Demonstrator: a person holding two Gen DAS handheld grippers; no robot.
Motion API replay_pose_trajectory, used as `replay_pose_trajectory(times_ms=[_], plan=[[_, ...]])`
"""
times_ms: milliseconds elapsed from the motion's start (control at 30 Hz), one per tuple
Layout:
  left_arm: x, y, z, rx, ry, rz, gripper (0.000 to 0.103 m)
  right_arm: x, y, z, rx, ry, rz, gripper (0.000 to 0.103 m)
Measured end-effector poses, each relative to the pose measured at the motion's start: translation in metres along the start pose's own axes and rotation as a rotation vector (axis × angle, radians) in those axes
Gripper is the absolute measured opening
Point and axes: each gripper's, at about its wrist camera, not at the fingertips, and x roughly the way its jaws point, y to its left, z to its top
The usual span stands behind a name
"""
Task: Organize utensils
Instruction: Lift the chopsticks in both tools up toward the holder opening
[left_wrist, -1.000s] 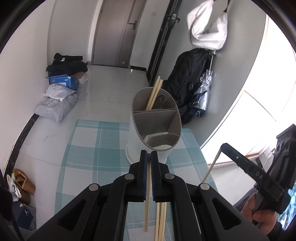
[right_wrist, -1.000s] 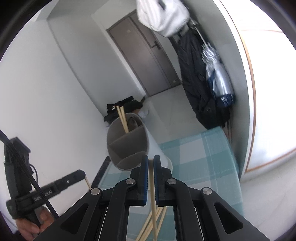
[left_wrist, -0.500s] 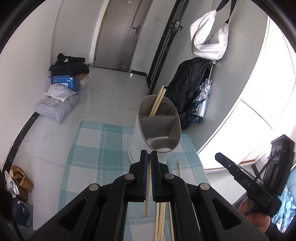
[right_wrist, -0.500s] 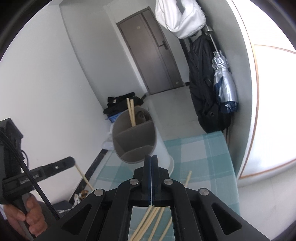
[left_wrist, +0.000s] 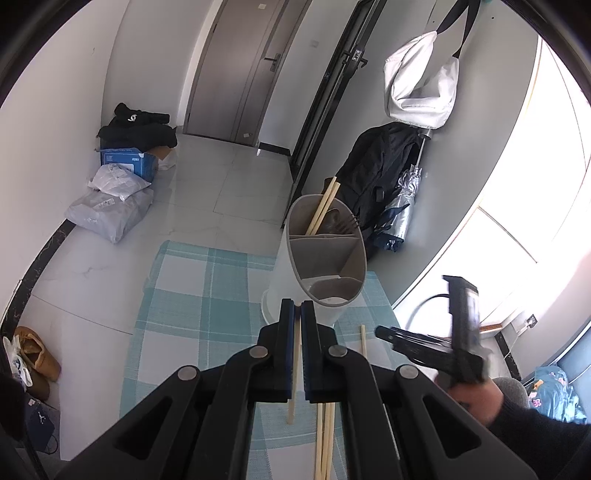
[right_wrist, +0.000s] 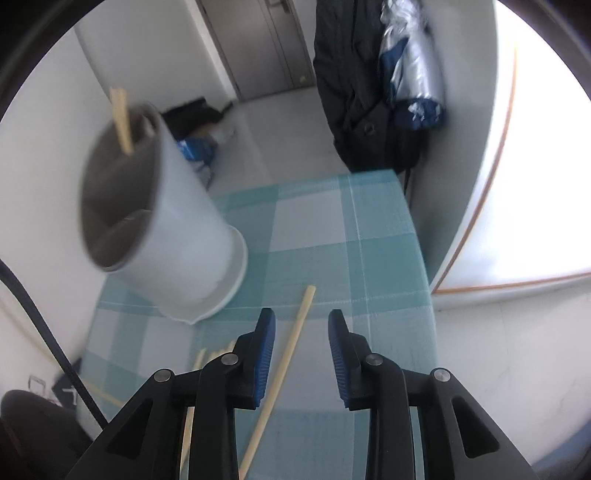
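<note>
A white utensil holder (left_wrist: 314, 266) with grey compartments stands on the teal checked tablecloth (left_wrist: 192, 295); two chopsticks (left_wrist: 325, 206) and dark utensils stand in its far compartment. My left gripper (left_wrist: 298, 314) is shut on a wooden chopstick (left_wrist: 293, 373), held above the table in front of the holder. My right gripper (right_wrist: 301, 328) is open and empty, low over a loose chopstick (right_wrist: 291, 350) lying on the cloth; it also shows in the left wrist view (left_wrist: 413, 341). The holder (right_wrist: 159, 221) is to its left. More chopsticks (left_wrist: 325, 435) lie on the cloth.
The table's right edge (right_wrist: 424, 258) is close to the right gripper. Beyond the table are a floor with bags (left_wrist: 110, 210), a blue box (left_wrist: 125, 162), a door (left_wrist: 236, 74), and a dark jacket and umbrella (left_wrist: 388, 192) hanging on the wall.
My right gripper let go of its chopstick, which now lies on the cloth, then opened and dropped low over it. My left gripper stays shut on its chopstick and has drawn back a little.
</note>
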Motion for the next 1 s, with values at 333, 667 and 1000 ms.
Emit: replay_pose_trajectory(times_ms=[333,667,1000], plan=[[0.002,0.005,0.003,-0.003,0.013,-0.006,0.000,0.050,0.025,0.002,-0.159,0.063,-0.137,0.024],[0.001,-0.003,0.004,0.025,0.024,0.011,0.000,0.027,0.007,-0.007,-0.070,-0.006,-0.002,0.005],[0.000,-0.025,0.004,0.083,0.057,0.013,0.000,-0.075,0.012,-0.021,-0.002,-0.305,0.204,0.005]])
